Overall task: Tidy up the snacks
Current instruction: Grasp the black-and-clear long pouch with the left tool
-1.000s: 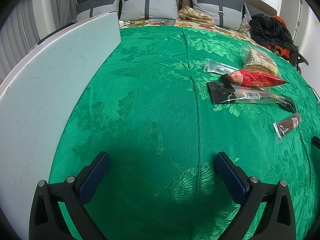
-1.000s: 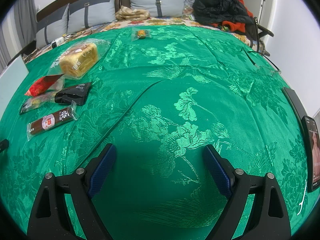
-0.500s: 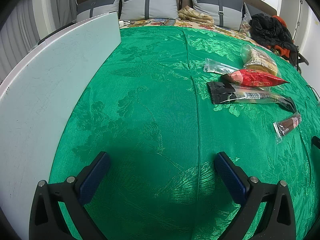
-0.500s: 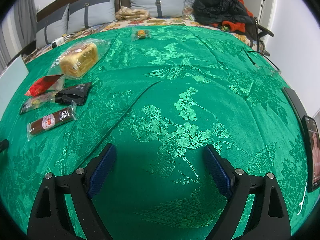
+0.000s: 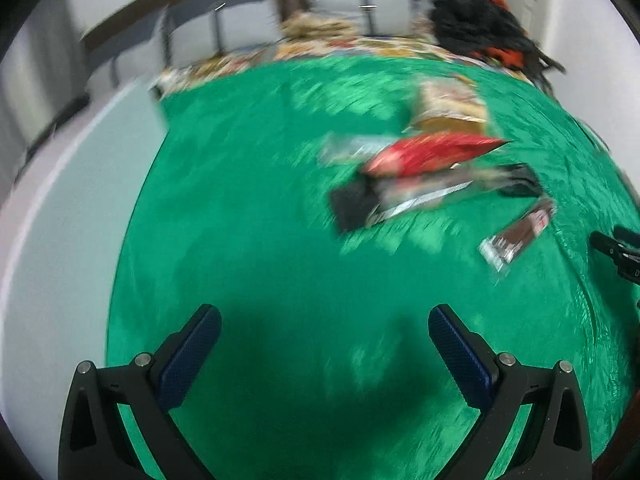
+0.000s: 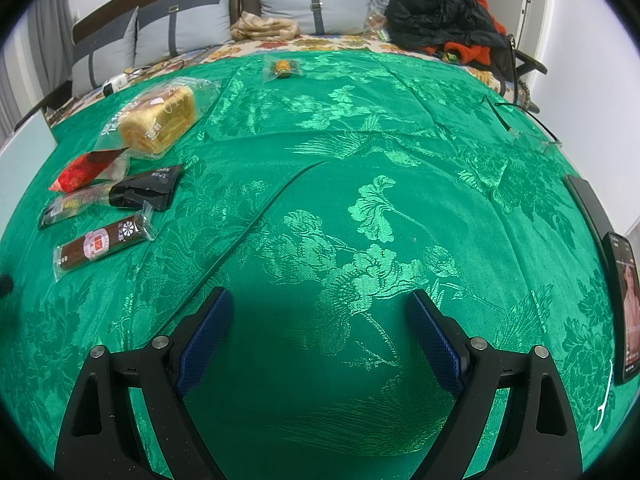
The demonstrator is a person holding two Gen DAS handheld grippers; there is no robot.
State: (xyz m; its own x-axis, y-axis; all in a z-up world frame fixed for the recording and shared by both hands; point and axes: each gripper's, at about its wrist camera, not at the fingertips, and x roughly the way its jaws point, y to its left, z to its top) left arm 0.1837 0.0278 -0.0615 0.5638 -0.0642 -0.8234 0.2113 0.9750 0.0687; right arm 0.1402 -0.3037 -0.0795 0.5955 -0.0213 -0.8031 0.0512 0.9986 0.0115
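Both grippers are hovering over the green cloth [image 6: 360, 152] with fingers spread wide and holding nothing: the left gripper [image 5: 325, 346] in a blurred view, the right gripper [image 6: 320, 330] in a sharp one. The snacks are lying clustered on the cloth: a bagged bread loaf [image 6: 160, 118], a red packet [image 6: 84, 170], a black packet [image 6: 146, 188] and a brown bar [image 6: 102, 242], with a small orange snack [image 6: 282, 67] lying well apart.

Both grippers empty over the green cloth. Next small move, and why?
Probably ease the open left gripper forward and right toward the brown sausage stick in clear wrap. It is the nearest snack of the cluster, lies apart from the others, and the right gripper is open with only bare cloth ahead.
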